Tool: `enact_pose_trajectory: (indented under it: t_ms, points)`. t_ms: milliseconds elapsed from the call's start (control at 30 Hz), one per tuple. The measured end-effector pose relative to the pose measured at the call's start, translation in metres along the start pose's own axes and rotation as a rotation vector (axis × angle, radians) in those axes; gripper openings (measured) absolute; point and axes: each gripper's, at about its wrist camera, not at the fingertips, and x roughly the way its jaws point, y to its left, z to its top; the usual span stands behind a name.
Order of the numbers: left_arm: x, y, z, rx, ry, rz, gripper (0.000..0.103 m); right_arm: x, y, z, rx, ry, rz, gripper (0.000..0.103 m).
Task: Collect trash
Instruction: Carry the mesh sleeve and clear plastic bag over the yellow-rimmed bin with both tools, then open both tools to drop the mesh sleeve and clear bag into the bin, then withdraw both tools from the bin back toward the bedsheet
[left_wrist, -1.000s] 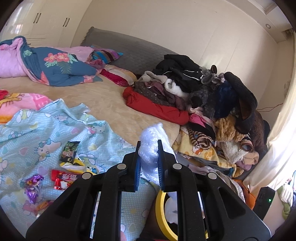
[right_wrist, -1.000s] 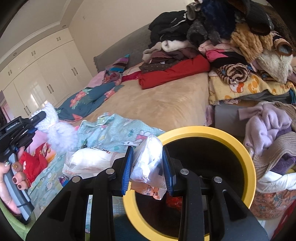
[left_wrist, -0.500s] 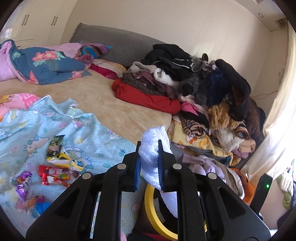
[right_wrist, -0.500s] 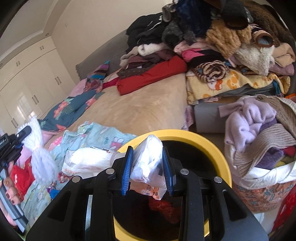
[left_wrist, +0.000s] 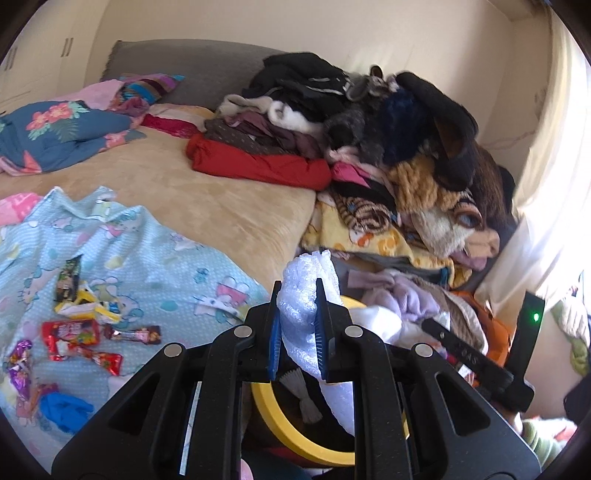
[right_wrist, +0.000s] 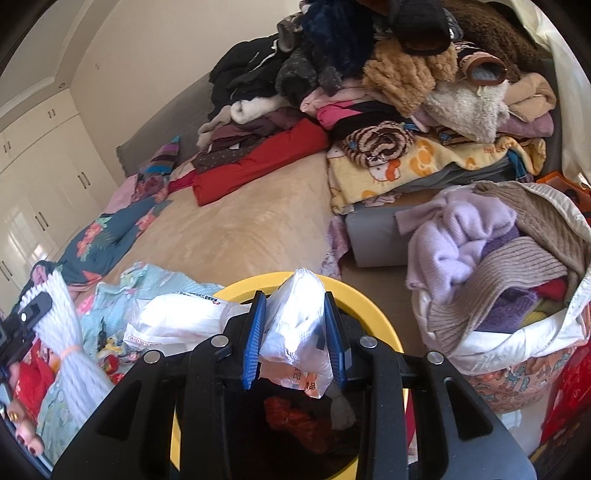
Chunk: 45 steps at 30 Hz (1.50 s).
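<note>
My left gripper (left_wrist: 297, 291) is shut on a white foam sheet (left_wrist: 306, 273), which hangs down over the yellow-rimmed bin (left_wrist: 273, 410). My right gripper (right_wrist: 294, 299) is shut on a crumpled clear plastic bag (right_wrist: 295, 332), held above the bin (right_wrist: 369, 299) opening. Inside the bin lie a red scrap (right_wrist: 295, 417) and a white tassel-like piece (right_wrist: 341, 410). At the left edge of the right wrist view a hand carries the left gripper (right_wrist: 33, 310) and its foam sheet (right_wrist: 70, 350). Several candy wrappers (left_wrist: 74, 332) lie on the light blue sheet (left_wrist: 155, 258).
A white plastic package (right_wrist: 173, 325) rests on the bed beside the bin. A heap of clothes (left_wrist: 369, 122) covers the bed's far right. A basket of knitwear (right_wrist: 498, 277) stands right of the bin. A bright curtain (left_wrist: 554, 184) hangs at the right.
Both grippers have shifted toward the bin with their loads. More of the yellow rim shows under the left gripper, and the bin's inside shows fuller under the right one. Both grips are unchanged.
</note>
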Motion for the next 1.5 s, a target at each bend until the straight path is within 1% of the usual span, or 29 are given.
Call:
enact_pose_trajectory:
  t_ms: [200, 467, 567, 633, 667, 700, 733, 767, 800, 867, 900, 933, 1100, 1300, 1500]
  points:
    - [0.016, -0.016, -0.017, 0.046, 0.055, -0.018, 0.010, 0.005, -0.008, -0.003, 0.009, 0.006, -0.041, 0.030]
    - [0.035, -0.022, -0.032, 0.061, 0.112, -0.026, 0.010, 0.013, -0.011, -0.008, -0.010, 0.017, -0.083, 0.031]
    - [0.041, -0.023, -0.036, 0.061, 0.133, -0.036, 0.011, 0.017, -0.012, -0.010, -0.002, 0.025, -0.080, 0.033]
    - [0.044, -0.022, -0.038, 0.057, 0.141, -0.032, 0.013, 0.020, -0.012, -0.011, 0.014, 0.038, -0.059, 0.035]
    - [0.044, -0.021, -0.039, 0.053, 0.143, -0.032, 0.014, 0.021, -0.012, -0.012, 0.021, 0.043, -0.042, 0.041]
    - [0.045, -0.018, -0.039, 0.044, 0.146, -0.032, 0.024, 0.021, -0.011, -0.012, 0.033, 0.047, -0.021, 0.053]
    - [0.045, -0.016, -0.039, 0.034, 0.147, -0.025, 0.043, 0.021, -0.011, -0.012, 0.040, 0.042, -0.018, 0.059]
    - [0.045, -0.012, -0.039, 0.023, 0.147, -0.019, 0.051, 0.020, -0.010, -0.012, 0.042, 0.040, -0.013, 0.063]
    - [0.044, -0.007, -0.039, 0.004, 0.146, -0.018, 0.060, 0.020, -0.009, -0.011, 0.040, 0.042, -0.007, 0.064]
    - [0.042, 0.000, -0.038, -0.022, 0.139, -0.013, 0.066, 0.020, -0.005, -0.011, 0.034, 0.048, 0.001, 0.065]
    - [0.040, 0.004, -0.038, -0.028, 0.135, -0.001, 0.076, 0.020, -0.003, -0.012, 0.032, 0.050, 0.006, 0.066]
    - [0.039, 0.007, -0.037, -0.031, 0.130, 0.010, 0.082, 0.020, 0.000, -0.012, 0.030, 0.052, 0.011, 0.067]
    - [0.030, 0.022, -0.032, -0.049, 0.105, 0.052, 0.090, 0.018, 0.017, -0.014, -0.009, 0.061, 0.041, 0.068]
    - [0.018, 0.036, -0.028, -0.066, 0.069, 0.088, 0.092, 0.014, 0.043, -0.017, -0.052, 0.063, 0.097, 0.074]
    - [0.005, 0.052, -0.023, -0.077, 0.035, 0.125, 0.092, 0.010, 0.074, -0.020, -0.115, 0.065, 0.159, 0.076]
